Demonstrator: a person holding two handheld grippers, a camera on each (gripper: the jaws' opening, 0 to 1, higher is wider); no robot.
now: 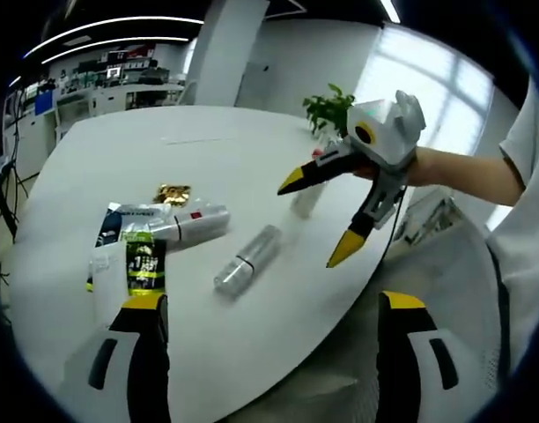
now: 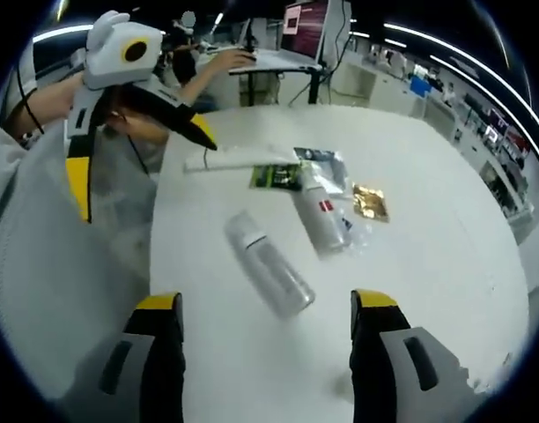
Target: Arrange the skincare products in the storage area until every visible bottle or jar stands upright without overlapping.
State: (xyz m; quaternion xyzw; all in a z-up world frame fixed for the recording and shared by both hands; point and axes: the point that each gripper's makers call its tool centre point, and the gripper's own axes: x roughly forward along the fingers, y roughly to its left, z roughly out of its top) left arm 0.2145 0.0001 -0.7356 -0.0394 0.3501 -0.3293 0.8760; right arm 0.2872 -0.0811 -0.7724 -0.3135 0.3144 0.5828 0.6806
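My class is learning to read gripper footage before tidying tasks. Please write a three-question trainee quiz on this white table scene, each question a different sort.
1. True or false: the clear cylindrical bottle stands upright on the white round table.
2. Multiple choice: the white bottle with the red mark is A) lying on its side, B) upright, C) held in a gripper.
3. Fill in: both the left gripper and the right gripper are ____, holding nothing.

Key: 1 false, it lies on its side; 2 A; 3 open.
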